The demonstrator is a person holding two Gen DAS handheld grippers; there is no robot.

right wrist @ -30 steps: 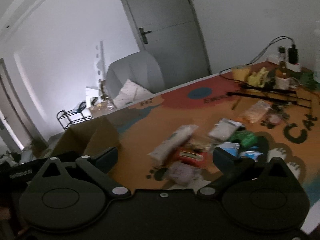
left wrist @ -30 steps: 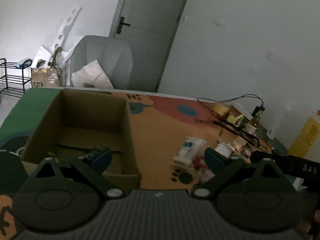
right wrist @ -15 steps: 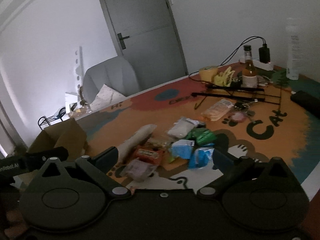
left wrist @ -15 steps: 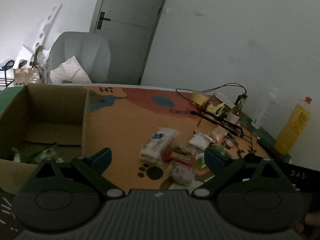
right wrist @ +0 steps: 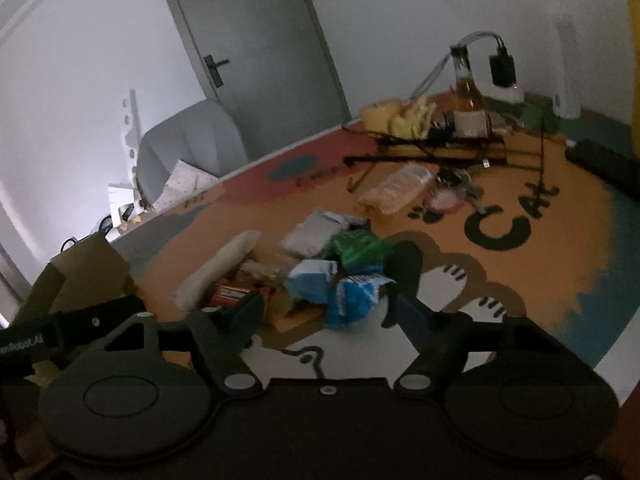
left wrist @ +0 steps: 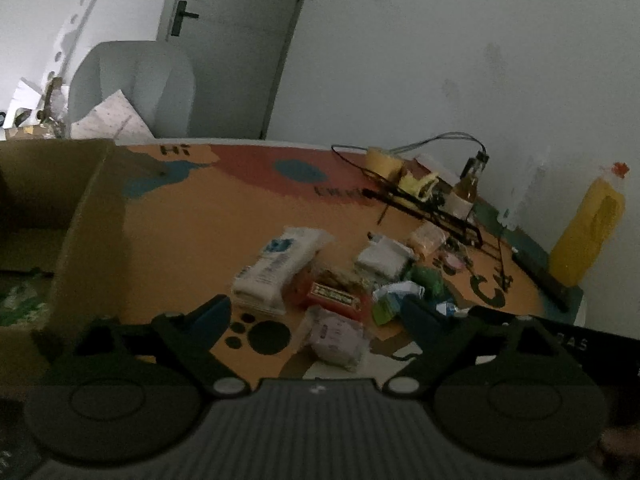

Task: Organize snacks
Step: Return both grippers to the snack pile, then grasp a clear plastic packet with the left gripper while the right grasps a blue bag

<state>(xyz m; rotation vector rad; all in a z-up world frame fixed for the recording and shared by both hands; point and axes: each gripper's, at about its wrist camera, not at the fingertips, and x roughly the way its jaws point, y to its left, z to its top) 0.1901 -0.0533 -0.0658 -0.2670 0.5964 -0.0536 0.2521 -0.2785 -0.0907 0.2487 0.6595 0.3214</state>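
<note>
A pile of snack packets lies on the orange cat-print mat [left wrist: 224, 216]: a long white pack [left wrist: 280, 268], a red bar [left wrist: 332, 296], a pale wrapped pack [left wrist: 336, 336], a white pouch [left wrist: 382, 258], a green packet [right wrist: 356, 248] and blue packets [right wrist: 352, 292]. An open cardboard box [left wrist: 88, 232] stands to the left with a green packet [left wrist: 20, 300] inside. My left gripper [left wrist: 316, 312] is open and empty above the pale pack. My right gripper [right wrist: 324, 308] is open and empty just before the blue packets.
A yellow bottle [left wrist: 588, 232] stands at the right table edge. A glass bottle [right wrist: 468, 96], tape roll [right wrist: 378, 116], cables and a black folded stand [right wrist: 432, 152] crowd the far side. A grey chair [left wrist: 132, 88] and a door [left wrist: 232, 40] are behind.
Both grippers have swung right, away from the box and toward the snack pile, and come closer to it. Both have stayed open and empty.
</note>
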